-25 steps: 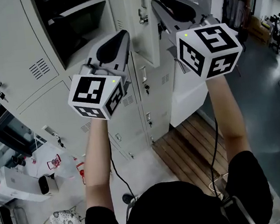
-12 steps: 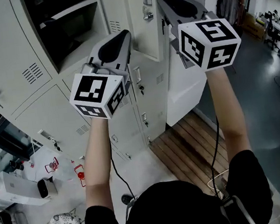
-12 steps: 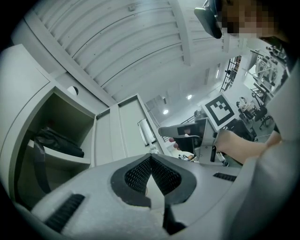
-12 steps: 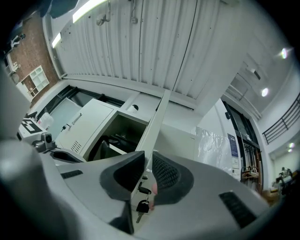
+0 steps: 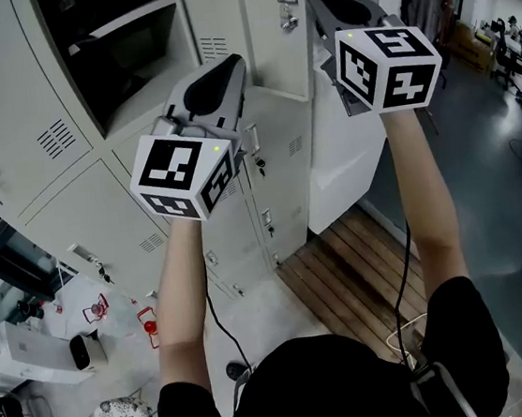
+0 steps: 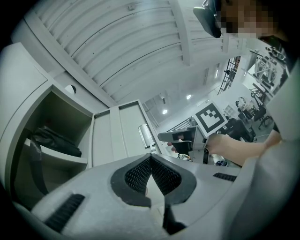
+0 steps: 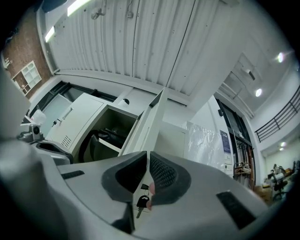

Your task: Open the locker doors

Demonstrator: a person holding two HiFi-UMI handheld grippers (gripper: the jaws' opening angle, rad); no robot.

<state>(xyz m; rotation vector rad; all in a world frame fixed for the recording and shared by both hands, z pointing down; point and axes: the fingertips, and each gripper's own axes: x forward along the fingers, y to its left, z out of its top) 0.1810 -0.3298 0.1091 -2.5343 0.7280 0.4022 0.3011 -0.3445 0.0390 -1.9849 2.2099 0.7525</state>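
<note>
**Head view, with both gripper views.** The right gripper point(image 7: 146, 161) meets the free edge of the open door point(image 5: 264, 42) of an upper locker. Its fingers have just been closing and now stand almost together. We read the door's thin edge as caught between the pads, and the key point(image 7: 140, 202) hanging from the lock shows through the gap below them.

The door's long axis is upright. Its sheet runs edge-on away from the fingers toward the open compartment point(image 5: 138, 18), where a dark bag point(image 7: 110, 137) lies under the shelf. We take the hinge to lie on that side, to the left in the head view. Any further swing would therefore carry the held edge in an arc about that upright line, not straight back.

The left gripper point(image 5: 223, 68) hangs lower and to the left of the right one, with its fingers together on nothing. It faces the middle column of small closed doors point(image 5: 277, 144). Two larger doors point(image 5: 54, 134) at the left, vented and keyed, are also shut, and the left hand is the nearer to them. A white door point(image 5: 341, 165) stands swung out below the right gripper.
</note>
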